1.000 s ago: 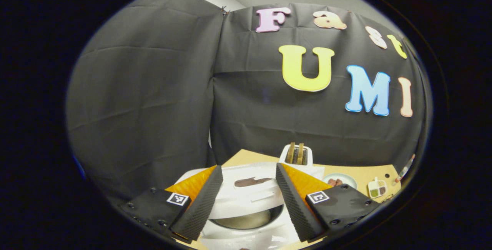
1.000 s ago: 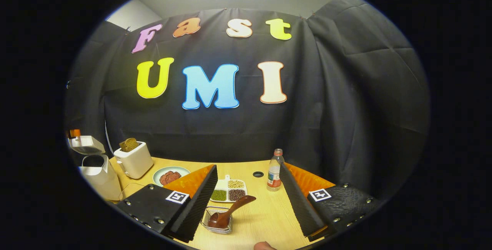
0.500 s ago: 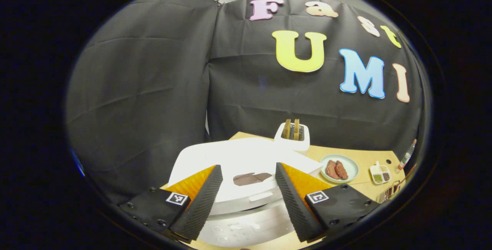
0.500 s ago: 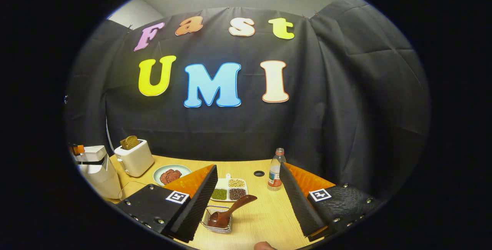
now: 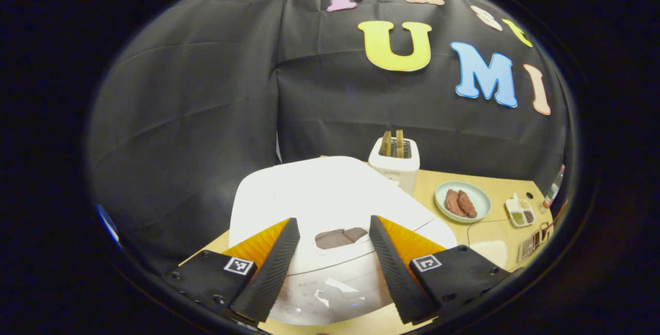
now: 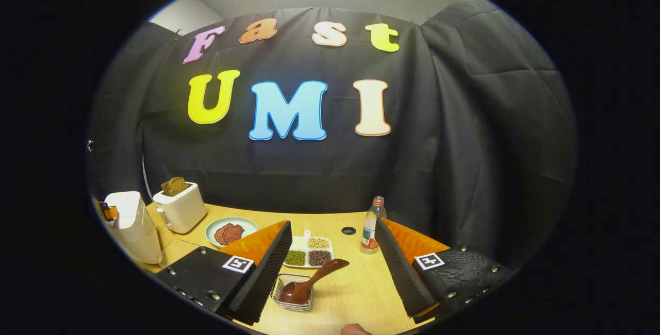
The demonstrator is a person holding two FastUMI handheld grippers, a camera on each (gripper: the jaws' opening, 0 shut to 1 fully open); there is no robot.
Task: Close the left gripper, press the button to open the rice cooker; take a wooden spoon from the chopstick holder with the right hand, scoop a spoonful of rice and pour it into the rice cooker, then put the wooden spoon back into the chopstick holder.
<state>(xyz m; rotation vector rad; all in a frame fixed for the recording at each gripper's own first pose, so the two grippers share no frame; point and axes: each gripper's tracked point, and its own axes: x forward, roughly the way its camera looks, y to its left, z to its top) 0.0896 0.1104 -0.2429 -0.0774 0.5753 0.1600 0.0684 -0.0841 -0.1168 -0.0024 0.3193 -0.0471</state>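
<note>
White cooker (image 5: 330, 206) lid down, under spread left tool (image 5: 330, 268): clench it, then press the front button. Spoon (image 6: 309, 284) in holder (image 6: 293, 294) between released right tool (image 6: 330, 268) fingers.

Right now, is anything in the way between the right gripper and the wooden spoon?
Nothing visible is. The right gripper is open, and the wooden spoon lies in its wire holder just ahead, between the fingers, with bare table around it.

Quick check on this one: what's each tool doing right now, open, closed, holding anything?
Left tool: open, holding nothing, poised over the rice cooker.
Right tool: open, holding nothing; the wooden spoon sits in the chopstick holder.
</note>
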